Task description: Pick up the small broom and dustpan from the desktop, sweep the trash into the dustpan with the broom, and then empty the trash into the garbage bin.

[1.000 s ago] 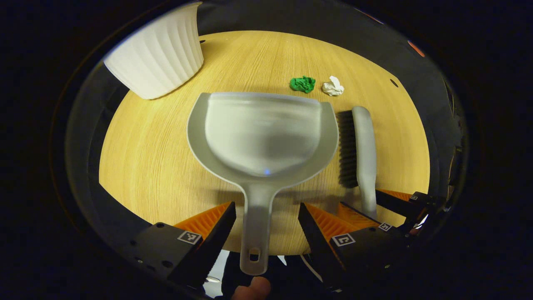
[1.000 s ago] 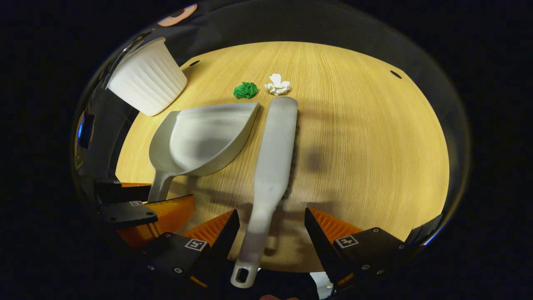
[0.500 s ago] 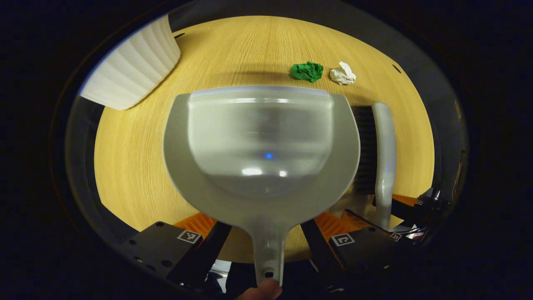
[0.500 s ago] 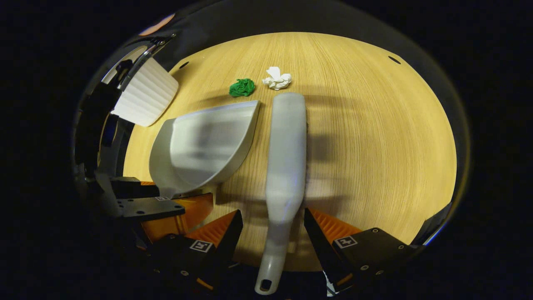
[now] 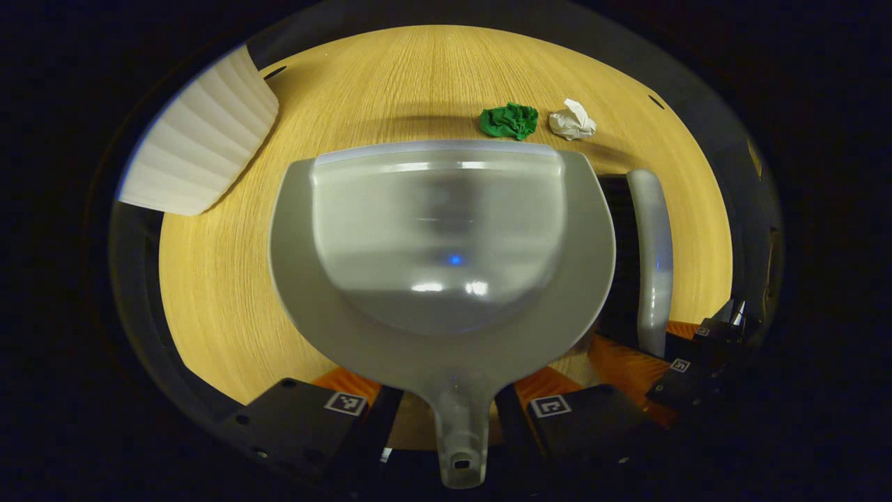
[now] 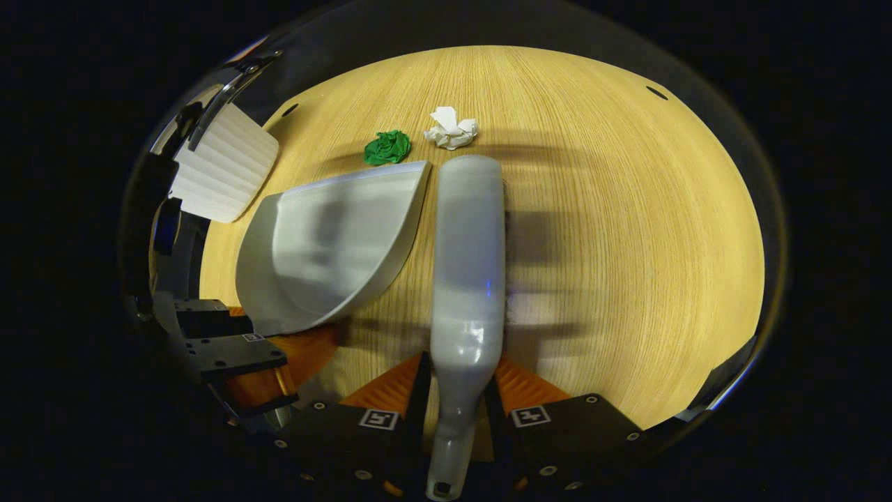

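Our left tongs are closed narrow on the dustpan handle, both fingers pressing it, the pan spreading out directly ahead of them; our right tongs grip the small broom by its handle in the same way, the broom head running straight forward, its bristles turned to the side away from the pan; in the right gripper view the dustpan sits just to the left of the broom, with the left tongs below it at the lower left; we judge the pickup step all but done, though we cannot tell whether either tool has left the counter; beyond the pan's front lip lie the green paper wad and the white paper wad, near each other and not yet swept; the white ribbed garbage bin stands far ahead to the left; sweeping both wads into the pan and tipping them into the bin remain.
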Available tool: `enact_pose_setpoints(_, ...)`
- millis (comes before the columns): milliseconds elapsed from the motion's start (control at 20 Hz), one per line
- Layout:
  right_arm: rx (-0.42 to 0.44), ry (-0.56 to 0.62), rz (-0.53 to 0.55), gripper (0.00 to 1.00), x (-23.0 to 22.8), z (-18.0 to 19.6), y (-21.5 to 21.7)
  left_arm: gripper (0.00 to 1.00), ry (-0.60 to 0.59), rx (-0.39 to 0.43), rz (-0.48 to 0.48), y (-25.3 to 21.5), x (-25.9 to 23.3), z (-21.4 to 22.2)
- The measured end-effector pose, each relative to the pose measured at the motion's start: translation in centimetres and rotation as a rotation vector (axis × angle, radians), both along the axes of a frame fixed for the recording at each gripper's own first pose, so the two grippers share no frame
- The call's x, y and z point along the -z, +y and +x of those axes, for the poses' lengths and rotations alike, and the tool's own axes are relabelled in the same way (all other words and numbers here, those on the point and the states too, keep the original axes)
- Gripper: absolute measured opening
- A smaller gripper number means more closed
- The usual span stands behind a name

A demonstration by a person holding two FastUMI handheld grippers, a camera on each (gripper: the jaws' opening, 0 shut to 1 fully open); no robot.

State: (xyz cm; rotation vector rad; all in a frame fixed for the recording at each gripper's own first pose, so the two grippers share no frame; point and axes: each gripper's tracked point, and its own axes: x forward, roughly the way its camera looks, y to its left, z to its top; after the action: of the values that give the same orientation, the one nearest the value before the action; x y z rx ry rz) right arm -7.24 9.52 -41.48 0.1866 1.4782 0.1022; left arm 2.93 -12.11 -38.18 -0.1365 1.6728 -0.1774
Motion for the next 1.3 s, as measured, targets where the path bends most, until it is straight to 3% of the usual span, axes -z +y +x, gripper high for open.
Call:
enact_pose_setpoints(50,0.008,0.002,0.003,0.33,0.1,0.2,-0.1,0.43,0.008,-0.002,0.006,0.2,-0.5,-0.2)
enact_pose_setpoints(400,0.02,-0.029,0.001,0.21,-0.8,2.9,-1.8,0.34,0.007,0.066,-0.017,0.7,-0.6,0.1)
enact_pose_setpoints(650,0.0,-0.057,-0.038,0.19,-1.6,7.8,-5.9,0.32,-0.008,0.186,-0.032,1.6,0.8,1.3)
enact_pose_setpoints(900,-0.136,-0.08,-0.106,0.19,-1.9,13.8,-8.3,0.31,-0.014,0.305,-0.061,3.2,0.9,2.4)
enact_pose_setpoints(1300,-0.42,-0.008,-0.109,0.19,0.7,16.9,-6.6,0.31,-0.006,0.584,-0.088,6.4,1.4,4.3)
